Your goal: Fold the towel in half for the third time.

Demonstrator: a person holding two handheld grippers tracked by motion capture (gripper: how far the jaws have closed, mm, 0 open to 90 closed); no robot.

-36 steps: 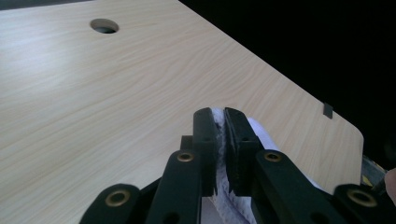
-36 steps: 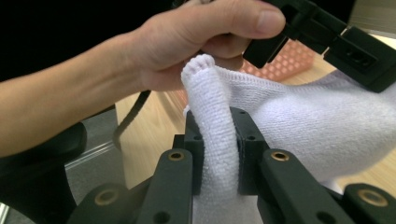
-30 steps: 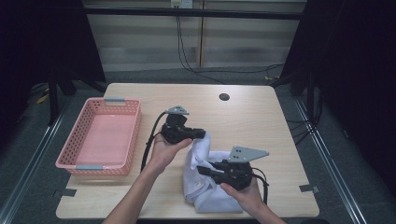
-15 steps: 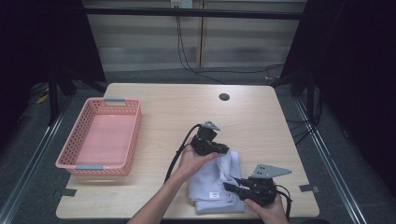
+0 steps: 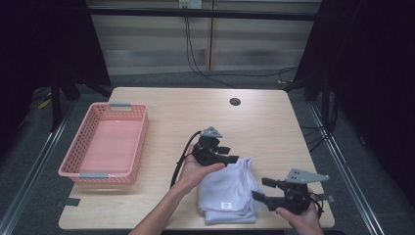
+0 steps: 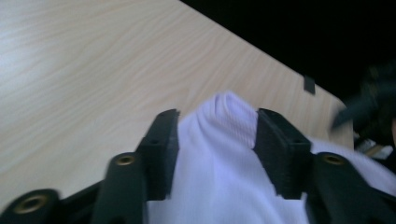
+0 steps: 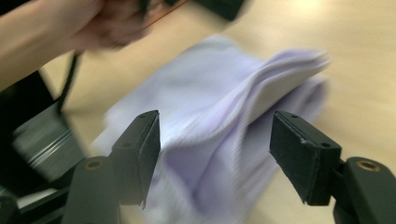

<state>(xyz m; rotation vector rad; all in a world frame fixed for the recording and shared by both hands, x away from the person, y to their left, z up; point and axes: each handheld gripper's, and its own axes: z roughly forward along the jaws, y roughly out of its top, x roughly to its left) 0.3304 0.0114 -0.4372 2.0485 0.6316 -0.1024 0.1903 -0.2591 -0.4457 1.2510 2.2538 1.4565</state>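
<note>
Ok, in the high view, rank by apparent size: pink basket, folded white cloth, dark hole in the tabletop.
Largest to smallest:
1. pink basket
2. folded white cloth, plainly smaller, though it lies nearer the camera
3. dark hole, far the smallest, and farthest from the camera

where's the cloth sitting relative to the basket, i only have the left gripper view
Observer: The folded white cloth lies near the table's front edge, well right of the pink basket, not touching it.
Operator: is my left gripper holding it
Observer: No. The left gripper has just been opening; the cloth's edge sits between its jaws, pads not pressing.
Operator: and the right one
Observer: The right gripper has just been opening too and stands open at the cloth's right side.
</note>
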